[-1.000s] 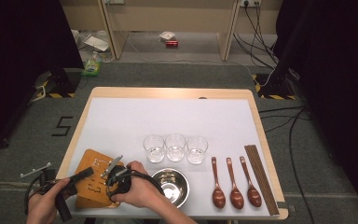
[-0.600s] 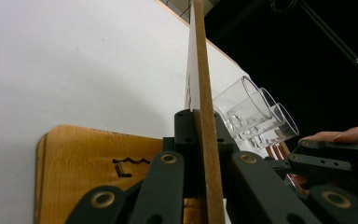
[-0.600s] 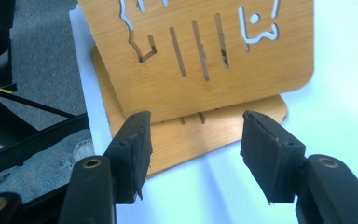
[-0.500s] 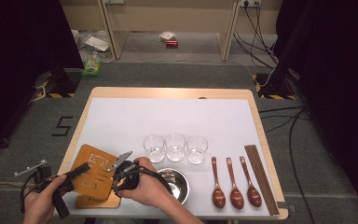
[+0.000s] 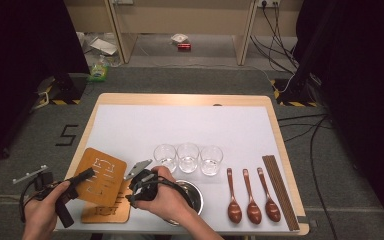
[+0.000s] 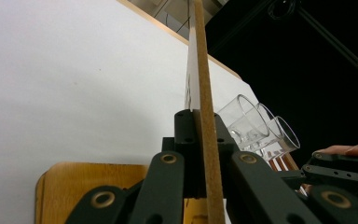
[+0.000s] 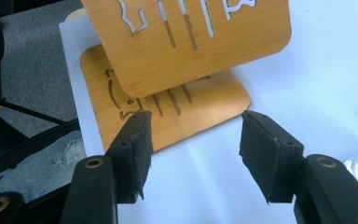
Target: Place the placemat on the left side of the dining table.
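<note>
Left hand-held gripper (image 5: 82,177) clamps upper slotted bamboo mat (image 5: 101,175) by its edge, raised above lower bamboo mat (image 5: 107,210) on bench (image 5: 190,122); right hand-held gripper (image 7: 193,140) gapes empty. Advice: keep mat level, clear glass tumblers (image 5: 187,157).

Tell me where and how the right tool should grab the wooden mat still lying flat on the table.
Probably grip the lower mat by its rounded near corner, coming in low from the open white table side. It lies flat and thin, and the lifted mat covers its far part, leaving that edge free for the right tool.
</note>
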`<state>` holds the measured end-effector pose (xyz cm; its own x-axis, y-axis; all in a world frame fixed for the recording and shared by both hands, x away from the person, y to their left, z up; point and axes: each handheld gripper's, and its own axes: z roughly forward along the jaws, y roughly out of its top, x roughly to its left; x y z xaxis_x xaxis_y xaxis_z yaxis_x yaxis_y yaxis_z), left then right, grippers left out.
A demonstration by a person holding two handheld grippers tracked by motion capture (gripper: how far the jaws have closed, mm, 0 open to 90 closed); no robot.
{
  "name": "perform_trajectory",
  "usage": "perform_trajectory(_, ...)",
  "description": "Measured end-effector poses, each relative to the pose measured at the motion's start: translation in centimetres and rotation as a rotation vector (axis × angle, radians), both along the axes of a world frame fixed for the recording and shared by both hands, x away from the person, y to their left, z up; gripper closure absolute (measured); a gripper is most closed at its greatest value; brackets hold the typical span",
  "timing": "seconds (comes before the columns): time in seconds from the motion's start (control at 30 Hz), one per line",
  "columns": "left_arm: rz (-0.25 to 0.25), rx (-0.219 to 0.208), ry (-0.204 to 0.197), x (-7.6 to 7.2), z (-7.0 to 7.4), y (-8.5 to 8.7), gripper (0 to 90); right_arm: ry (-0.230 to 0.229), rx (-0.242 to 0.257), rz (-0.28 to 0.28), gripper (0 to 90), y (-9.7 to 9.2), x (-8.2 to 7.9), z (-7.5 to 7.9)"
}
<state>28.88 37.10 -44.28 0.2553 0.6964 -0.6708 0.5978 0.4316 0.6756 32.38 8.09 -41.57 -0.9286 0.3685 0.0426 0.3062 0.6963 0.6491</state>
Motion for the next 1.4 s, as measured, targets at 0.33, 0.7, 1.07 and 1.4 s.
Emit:
perform_trajectory(0.33, 0.011, 0.011, -0.01, 0.6, 0.5, 0.1, 85.9, 0.0, 0.011, -0.033, 44.4, -1.4, 0.0, 0.5)
perform_trajectory(0.7, 0.031, 0.021, -0.025, 1.7, 1.1, 0.3, 85.8, -0.002, 0.011, -0.081, 44.4, -3.8, 0.1, 0.9)
perform_trajectory(1.07, 0.039, 0.02, -0.036, 3.1, 1.6, 0.3, 85.9, -0.007, 0.027, -0.141, 44.4, -6.5, 0.2, 1.0)
perform_trajectory(1.4, 0.048, 0.013, -0.048, 4.5, 2.2, 0.3, 85.9, -0.005, 0.026, -0.172, 44.3, -8.4, 0.1, 0.7)
